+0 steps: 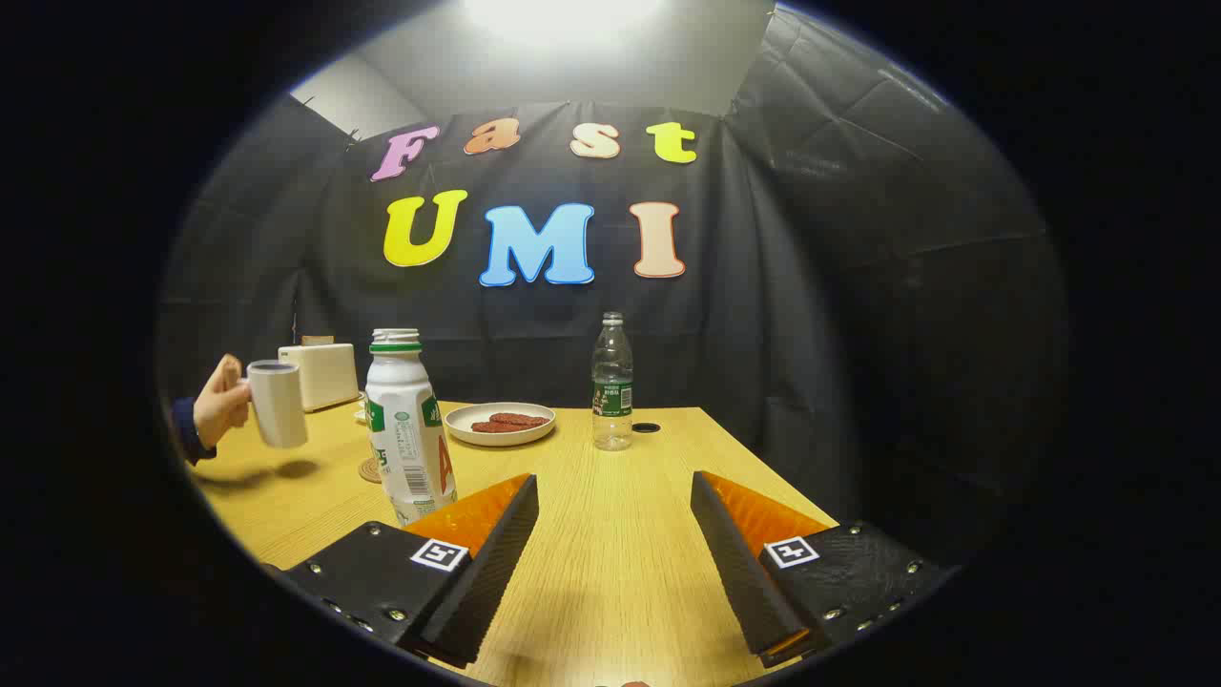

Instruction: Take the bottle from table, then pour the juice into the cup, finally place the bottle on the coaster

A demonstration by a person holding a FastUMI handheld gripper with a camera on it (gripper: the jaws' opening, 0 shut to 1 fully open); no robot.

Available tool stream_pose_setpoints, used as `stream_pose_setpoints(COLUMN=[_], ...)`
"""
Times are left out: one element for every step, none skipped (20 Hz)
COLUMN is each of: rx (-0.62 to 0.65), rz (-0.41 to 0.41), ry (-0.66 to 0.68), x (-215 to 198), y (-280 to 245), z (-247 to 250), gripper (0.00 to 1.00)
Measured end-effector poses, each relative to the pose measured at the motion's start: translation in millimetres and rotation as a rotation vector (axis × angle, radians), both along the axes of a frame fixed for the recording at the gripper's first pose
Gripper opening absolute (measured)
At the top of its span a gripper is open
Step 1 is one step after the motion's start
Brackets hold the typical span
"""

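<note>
A white juice bottle (407,429) with a green collar and no cap stands upright on the wooden table (620,534), just ahead of my left finger and outside the gap. A round brown coaster (371,469) lies just behind the bottle on its left. A person's hand (217,408) holds a white cup (278,403) in the air above the table, left of the bottle. My gripper (615,489) is open and low over the table, with bare wood between its fingers.
A clear water bottle (611,382) stands beyond the fingers, with a small dark cap (646,427) beside it. A plate (500,424) with brown food sits behind the juice bottle. A white toaster (320,374) stands at the far left. The table's right edge runs near my right finger.
</note>
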State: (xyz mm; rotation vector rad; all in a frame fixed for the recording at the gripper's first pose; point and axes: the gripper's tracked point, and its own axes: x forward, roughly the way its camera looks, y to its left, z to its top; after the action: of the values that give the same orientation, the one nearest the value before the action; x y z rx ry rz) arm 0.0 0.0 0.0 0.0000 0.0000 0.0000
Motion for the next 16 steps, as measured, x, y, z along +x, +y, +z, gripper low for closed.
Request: stream_pose_setpoints(rx=[0.001, -0.001, -0.001, 0.000, -0.002, 0.000, 0.000, 0.000, 0.000, 0.000, 0.000, -0.001, 0.002, 0.002, 0.001, 0.000], rz=[-0.001, 0.000, 0.000, -0.001, 0.000, -0.001, -0.001, -0.001, -0.001, -0.001, -0.001, 0.000, -0.005, -0.004, -0.004, -0.004], ry=[-0.001, 0.000, 0.000, 0.000, 0.001, 0.000, 0.000, 0.000, 0.000, 0.000, 0.000, -0.001, -0.001, -0.005, -0.001, -0.002], x=[0.2, 0.6, 0.3, 0.5, 0.1, 0.6, 0.7, 0.4, 0.4, 0.3, 0.4, 0.6, 2.9, 1.4, 1.9, 1.4], y=[0.4, 0.8, 0.1, 0.6, 1.0, 0.1, 0.5, 0.7, 0.3, 0.5, 0.5, 0.7, -0.8, 0.9, 0.6, 0.0], z=[0.8, -0.4, 0.2, 0.3, -0.1, -0.2, 0.5, 0.0, 0.4, 0.0, 0.5, -0.1, -0.1, 0.3, 0.1, 0.2], gripper=[0.97, 0.97, 0.97, 0.97, 0.97, 0.97, 0.97, 0.97, 0.97, 0.97, 0.97, 0.97, 0.97, 0.97, 0.97, 0.97])
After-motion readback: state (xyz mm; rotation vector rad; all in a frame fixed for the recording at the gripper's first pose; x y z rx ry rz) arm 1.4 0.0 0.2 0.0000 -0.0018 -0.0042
